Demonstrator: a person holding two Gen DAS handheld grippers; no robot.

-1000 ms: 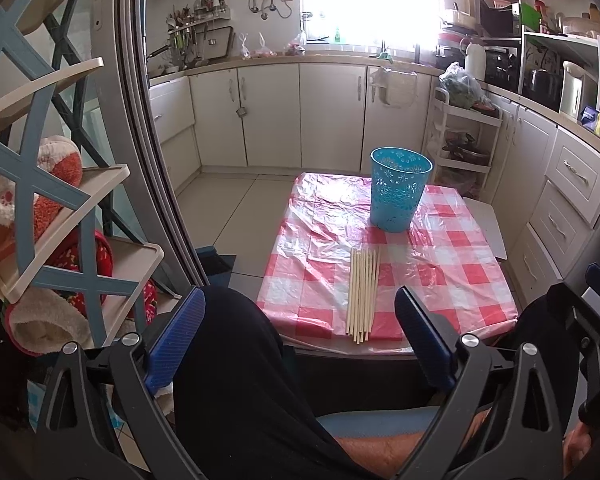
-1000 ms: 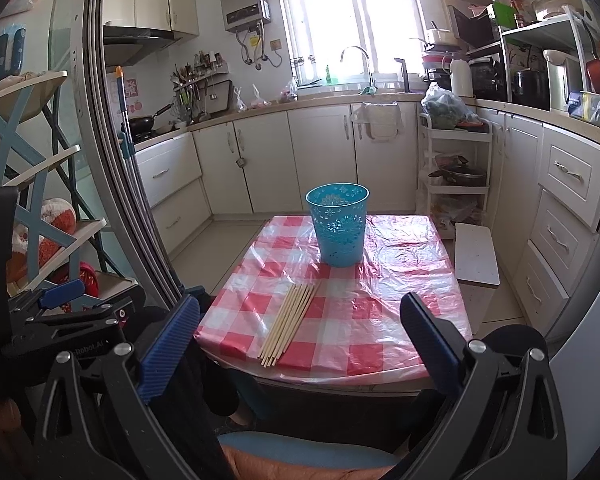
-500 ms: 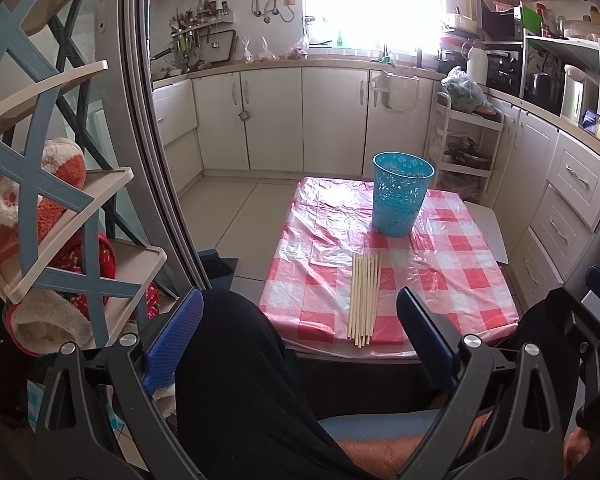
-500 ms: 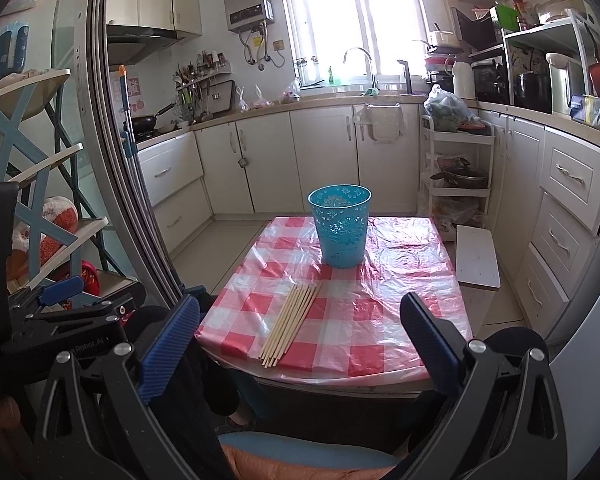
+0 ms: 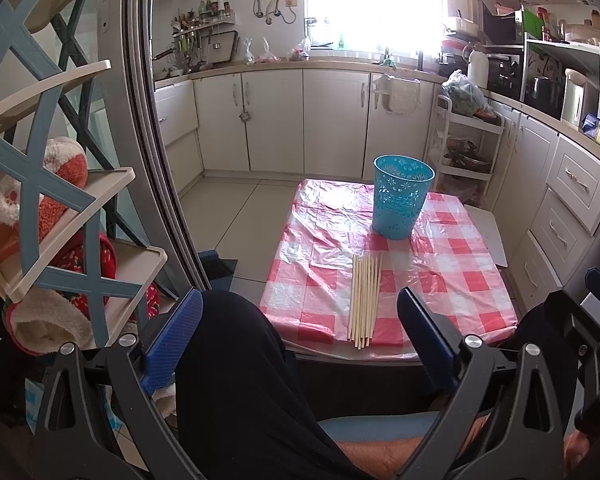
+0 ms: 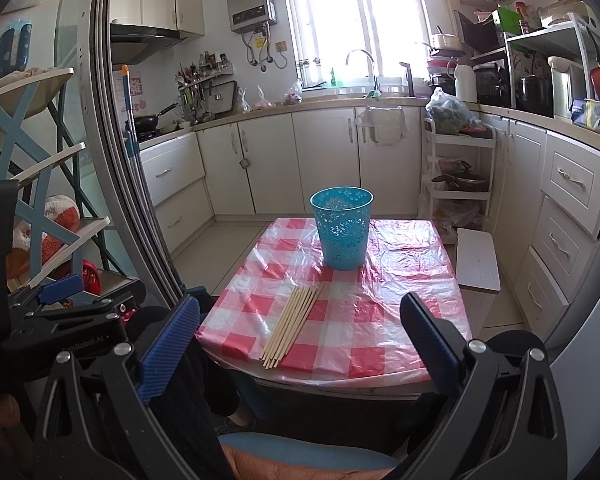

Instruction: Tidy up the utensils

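Observation:
Several pale wooden chopsticks (image 5: 364,300) lie side by side near the front edge of a small table with a red-and-white checked cover (image 5: 452,276). Behind them a perforated blue plastic cup (image 5: 402,202) stands upright. The same chopsticks (image 6: 292,326) and blue cup (image 6: 342,232) show in the right wrist view. My left gripper (image 5: 300,332) is open, held back from the table above the person's knee, with nothing between its blue pads. My right gripper (image 6: 300,338) is open too, short of the table edge, empty.
A blue-and-cream shelf rack (image 5: 60,208) with soft toys stands at the left beside a sliding door frame (image 5: 156,160). White cabinets (image 5: 572,216) line the right and back walls. A white stool (image 6: 476,260) sits right of the table. The person's dark-clothed leg (image 5: 244,384) fills the foreground.
Both views have crept slightly forward and up toward the table. The chopsticks and cup have not moved, and both grippers stay open.

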